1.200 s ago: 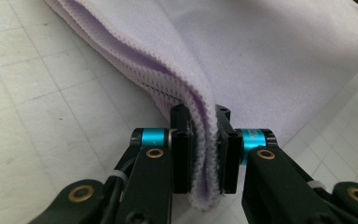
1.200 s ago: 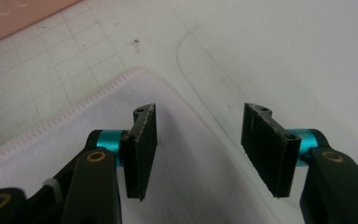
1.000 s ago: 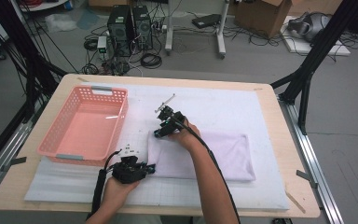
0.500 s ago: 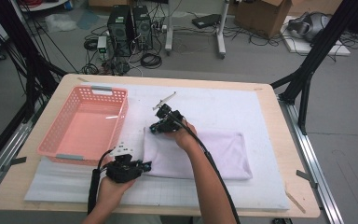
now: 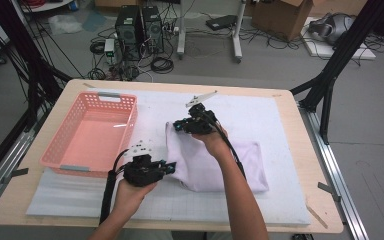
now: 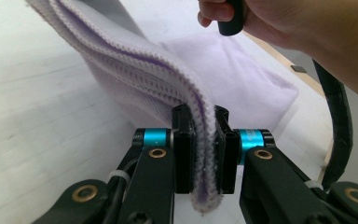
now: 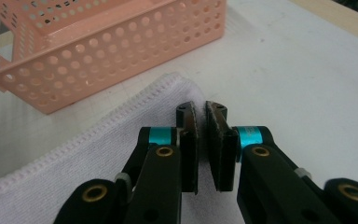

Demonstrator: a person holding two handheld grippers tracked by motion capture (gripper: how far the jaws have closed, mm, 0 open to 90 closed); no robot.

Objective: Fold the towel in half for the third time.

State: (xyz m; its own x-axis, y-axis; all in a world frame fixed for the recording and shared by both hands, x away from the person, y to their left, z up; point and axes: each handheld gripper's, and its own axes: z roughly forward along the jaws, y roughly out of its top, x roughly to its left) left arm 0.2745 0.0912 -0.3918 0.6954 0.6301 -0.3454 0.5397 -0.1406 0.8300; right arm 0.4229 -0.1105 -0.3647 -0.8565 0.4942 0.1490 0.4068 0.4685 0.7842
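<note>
The table [image 5: 300, 165] carries a white mat [image 5: 265, 115], and on it, toward the middle and near edge, lies a pale lilac towel [image 5: 220, 165], folded, with its left edge lifted off the mat. A pink basket [image 5: 70, 150] sits near the table's left edge, just beside that raised edge.

The likeliest trouble, as I judge it, is the fold coming apart: if one grip slips, the layers would sag unevenly and the towel would land crooked. The lifted edge could also catch the basket's wall.

The left gripper [image 6: 204, 140] is clamped on the towel's near left corner, several stitched layers squeezed between its pads. The right gripper [image 7: 200, 135], at the far left corner, has its jaws nearly together, pinching the towel's hem there.
</note>
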